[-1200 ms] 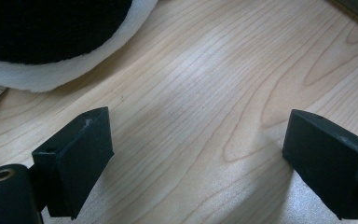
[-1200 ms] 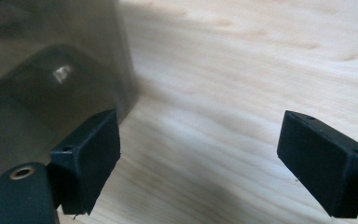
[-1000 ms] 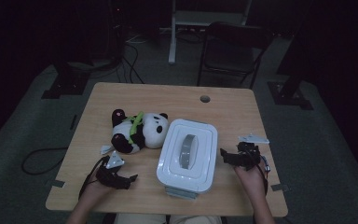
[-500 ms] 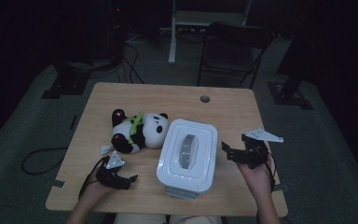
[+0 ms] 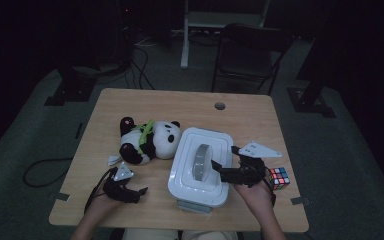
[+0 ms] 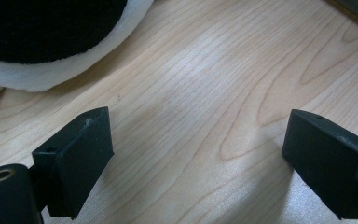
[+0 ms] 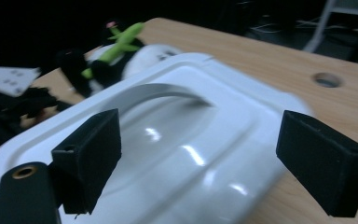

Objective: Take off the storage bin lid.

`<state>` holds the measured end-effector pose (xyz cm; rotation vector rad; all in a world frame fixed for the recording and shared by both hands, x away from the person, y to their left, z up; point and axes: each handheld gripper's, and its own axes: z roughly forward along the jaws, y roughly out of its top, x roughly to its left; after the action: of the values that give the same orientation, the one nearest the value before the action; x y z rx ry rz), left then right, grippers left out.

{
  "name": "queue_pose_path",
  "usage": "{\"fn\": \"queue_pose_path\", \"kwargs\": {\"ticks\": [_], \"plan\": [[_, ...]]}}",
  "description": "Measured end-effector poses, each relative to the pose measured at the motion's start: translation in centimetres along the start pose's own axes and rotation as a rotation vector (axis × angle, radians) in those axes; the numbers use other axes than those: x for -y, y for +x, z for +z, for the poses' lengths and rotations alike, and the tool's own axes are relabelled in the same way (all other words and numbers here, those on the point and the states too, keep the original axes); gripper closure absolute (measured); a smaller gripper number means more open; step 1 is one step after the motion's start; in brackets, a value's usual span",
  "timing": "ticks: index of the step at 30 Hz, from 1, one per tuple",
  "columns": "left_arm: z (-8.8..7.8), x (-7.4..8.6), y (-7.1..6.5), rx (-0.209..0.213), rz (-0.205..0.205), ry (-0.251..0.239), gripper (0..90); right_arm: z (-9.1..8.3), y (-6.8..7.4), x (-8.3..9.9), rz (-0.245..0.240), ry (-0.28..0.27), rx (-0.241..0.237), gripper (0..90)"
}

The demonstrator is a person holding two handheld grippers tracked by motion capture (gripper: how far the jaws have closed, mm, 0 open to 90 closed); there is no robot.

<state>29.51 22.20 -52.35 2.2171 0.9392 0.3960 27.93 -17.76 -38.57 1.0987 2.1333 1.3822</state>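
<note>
A light wooden table (image 5: 130, 107) with a round cable hole (image 5: 220, 106) near its far edge carries a plush panda (image 5: 147, 141) lying left of centre, a white lidded box (image 5: 201, 166) with a grey handle just beside it, and a colourful puzzle cube (image 5: 279, 178) near the right edge.

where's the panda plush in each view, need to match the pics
High view: panda plush lies left of centre, beside the white lidded box.
Left gripper view: its black-and-white edge fills the top left corner.
Right gripper view: it lies upper left, beyond the box.
Shared landmark: the wooden table.
</note>
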Motion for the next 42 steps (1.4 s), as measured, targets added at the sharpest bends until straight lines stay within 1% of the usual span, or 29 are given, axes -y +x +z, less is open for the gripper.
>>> {"fn": "queue_pose_path", "kwargs": {"ticks": [1,2,3,5,6,7,9,12,13,17,19,20,21,22,23,25,26,27,29,30,31,32,33,34,35,36,38,40,42], "plan": [[0.0,0.0,0.0,0.000,0.000,0.000,9.2,0.5,0.6,0.1,-0.002,-0.003,-0.030,13.9],[0.0,0.0,0.0,-0.001,0.000,-0.001,9.2,0.5,0.6,0.1,-0.002,-0.003,-0.030,13.9],[0.0,0.0,0.0,-0.001,0.000,-0.001,9.2,1.0,1.2,0.1,-0.008,0.008,-0.060,13.9],[0.0,0.0,0.0,-0.001,0.000,-0.001,9.2,1.5,1.6,0.2,-0.010,0.018,-0.085,14.0],[0.0,0.0,0.0,-0.001,0.000,-0.001,9.3,1.5,1.6,0.2,-0.010,0.018,-0.085,14.0],[0.0,0.0,0.0,-0.001,0.000,-0.001,9.3,2.0,2.2,0.3,-0.022,0.029,-0.098,16.0],[0.0,0.0,0.0,-0.001,0.000,-0.001,9.3,2.3,2.4,0.3,-0.031,0.042,-0.108,16.0],[0.0,0.0,0.0,0.000,0.000,0.000,9.3,3.2,3.3,0.5,-0.070,0.085,-0.100,15.9],[0.0,0.0,0.0,0.000,0.000,0.000,9.2,3.3,3.5,0.5,-0.076,0.082,-0.096,15.9],[0.0,0.0,0.0,0.000,0.000,0.000,9.3,3.6,3.9,0.6,-0.094,0.088,-0.098,16.2],[0.0,0.0,0.0,0.000,0.000,0.000,9.2,3.9,3.9,0.6,-0.092,0.130,-0.114,17.3],[0.0,0.0,0.0,0.000,0.000,0.000,9.3,3.9,3.9,0.6,-0.099,0.132,-0.114,17.4],[0.0,0.0,0.0,0.000,0.000,0.000,9.2,3.9,4.0,0.7,-0.106,0.126,-0.103,22.6],[0.0,0.0,0.0,0.000,0.000,0.000,9.3,3.8,4.0,0.7,-0.124,0.132,-0.117,28.4],[0.0,0.0,0.0,0.000,0.000,0.000,9.3,3.9,4.1,0.7,-0.132,0.135,-0.125,28.2],[0.0,0.0,0.0,0.000,0.000,0.000,9.2,3.9,4.2,0.8,-0.143,0.144,-0.140,31.0],[0.0,0.0,0.0,0.000,0.000,0.000,9.2,3.9,4.2,0.8,-0.143,0.144,-0.140,31.0],[0.0,0.0,0.0,0.000,0.000,0.000,9.3,4.0,4.4,0.8,-0.159,0.144,-0.132,34.0],[0.0,0.0,0.0,0.000,0.000,0.000,9.2,4.0,4.4,0.8,-0.159,0.143,-0.134,34.1],[0.0,0.0,0.0,0.000,0.000,0.000,9.2,4.0,4.3,0.8,-0.159,0.146,-0.142,36.8],[0.0,0.0,0.0,0.000,0.000,0.000,9.3,4.0,4.2,0.8,-0.160,0.144,-0.157,42.3],[0.0,0.0,0.0,0.000,0.000,0.000,9.3,4.0,4.2,0.8,-0.161,0.143,-0.163,43.6],[0.0,0.0,0.0,0.000,0.000,0.000,9.3,4.0,4.2,0.8,-0.171,0.142,-0.184,48.9],[0.0,0.0,0.0,0.000,0.000,0.000,9.3,4.0,4.2,0.8,-0.171,0.142,-0.184,48.9],[0.0,0.0,0.0,0.000,0.000,0.000,9.2,4.0,4.2,0.8,-0.165,0.139,-0.199,53.3],[0.0,0.0,0.0,0.000,0.000,0.000,9.3,4.1,4.2,0.8,-0.165,0.136,-0.215,54.9],[0.0,0.0,0.0,0.000,-0.001,0.000,9.3,4.1,4.2,0.9,-0.167,0.129,-0.207,59.9],[0.0,0.0,0.0,0.000,0.000,0.000,9.2,4.1,4.0,1.0,-0.155,0.131,-0.222,61.0],[0.0,0.0,0.0,0.000,0.000,0.000,9.2,4.1,4.0,1.0,-0.156,0.127,-0.224,61.6]]}}
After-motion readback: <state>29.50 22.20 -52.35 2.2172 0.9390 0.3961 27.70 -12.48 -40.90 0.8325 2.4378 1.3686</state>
